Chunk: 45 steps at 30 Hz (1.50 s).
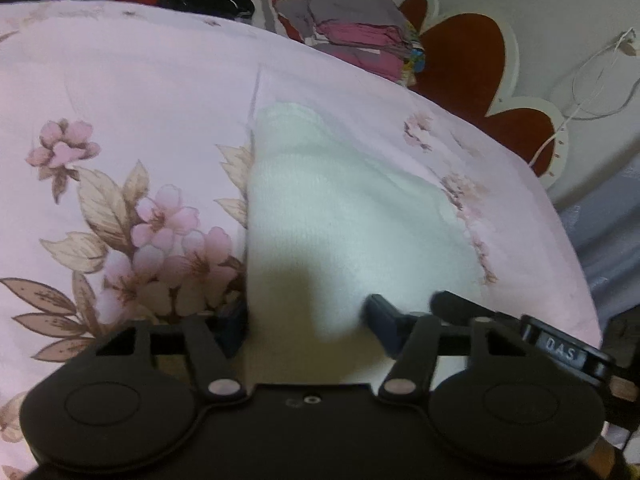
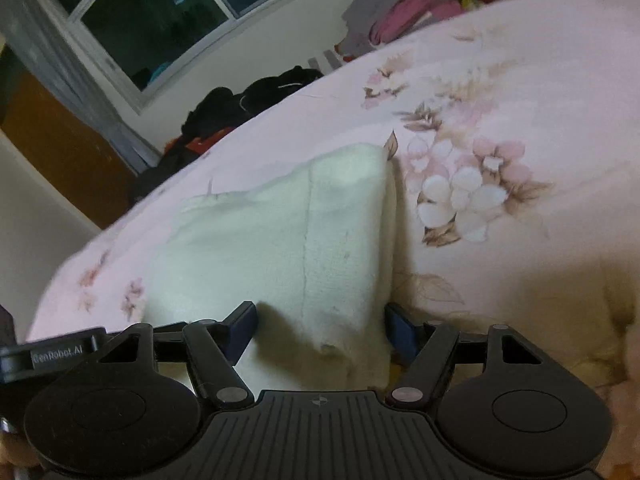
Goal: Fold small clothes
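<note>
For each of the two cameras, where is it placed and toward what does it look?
Left wrist: sits on the left gripper, looks down at the white garment on the floral bedsheet; its fingers straddle the cloth.
Right wrist: sits on the right gripper, looks over the garment toward a window.
Shared: garment, bedsheet, pile of clothes.

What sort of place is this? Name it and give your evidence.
Most likely a bedroom: a floral sheet spread as on a bed, piled clothes at its far edge, and a window in the wall behind.
</note>
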Tool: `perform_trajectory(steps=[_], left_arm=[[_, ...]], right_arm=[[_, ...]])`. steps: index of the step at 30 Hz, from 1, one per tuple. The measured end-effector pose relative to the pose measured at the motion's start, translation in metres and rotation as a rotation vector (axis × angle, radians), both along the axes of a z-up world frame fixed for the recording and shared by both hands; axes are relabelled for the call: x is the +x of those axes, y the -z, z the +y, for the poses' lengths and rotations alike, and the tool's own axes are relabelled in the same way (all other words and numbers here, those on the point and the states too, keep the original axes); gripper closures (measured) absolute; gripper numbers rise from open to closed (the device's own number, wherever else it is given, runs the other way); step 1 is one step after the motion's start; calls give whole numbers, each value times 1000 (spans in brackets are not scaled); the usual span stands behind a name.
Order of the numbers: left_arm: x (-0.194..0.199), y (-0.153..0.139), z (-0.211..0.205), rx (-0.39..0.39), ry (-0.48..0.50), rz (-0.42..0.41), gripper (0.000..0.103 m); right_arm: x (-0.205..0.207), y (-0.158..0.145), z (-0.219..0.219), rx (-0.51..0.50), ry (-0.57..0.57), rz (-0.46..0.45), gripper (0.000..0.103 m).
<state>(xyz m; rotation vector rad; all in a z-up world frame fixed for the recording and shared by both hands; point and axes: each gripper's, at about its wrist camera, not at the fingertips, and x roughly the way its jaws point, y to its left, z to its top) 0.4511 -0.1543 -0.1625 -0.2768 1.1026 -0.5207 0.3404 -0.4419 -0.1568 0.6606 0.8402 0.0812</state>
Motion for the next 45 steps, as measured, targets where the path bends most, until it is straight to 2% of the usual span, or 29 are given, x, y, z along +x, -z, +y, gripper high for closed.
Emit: perform_trajectory(steps=[1, 2, 4, 9, 13, 14, 15, 19, 23, 32, 39, 45], left_arm=[[0, 0, 0, -8, 0, 8, 51], [0, -1, 0, -20, 0, 13, 57], [-1, -4, 0, -32, 2, 13, 60], [3, 6, 0, -51, 5, 34, 60], [0, 4, -4, -47, 3, 23, 63], [0, 3, -4, -46, 4, 18, 65], [-1, 2, -4, -44, 8, 12, 66], [-2, 0, -4, -30, 6, 2, 67], [-7, -7, -8, -5, 8, -29, 69], [-20, -27, -1, 11, 16, -72, 71], [-32, -56, 40, 23, -19, -111, 71], [-40, -78, 109, 33, -60, -143, 71]], right_arm=[[0, 0, -3, 29, -1, 0, 33], [0, 1, -5, 54, -4, 0, 38], [-2, 3, -11, 76, -7, 0, 45], [-5, 7, -16, 94, 2, -41, 47], [3, 2, -5, 69, -6, -25, 47], [4, 1, -5, 85, -16, -16, 60], [3, 1, -4, 92, -27, -13, 63], [5, 4, -4, 93, -12, -15, 65], [3, -6, 3, 70, -1, -18, 68], [-5, -31, 12, 101, -20, -59, 69], [-2, -55, 52, 127, -66, -93, 69], [2, -78, 120, 135, -124, -114, 69]])
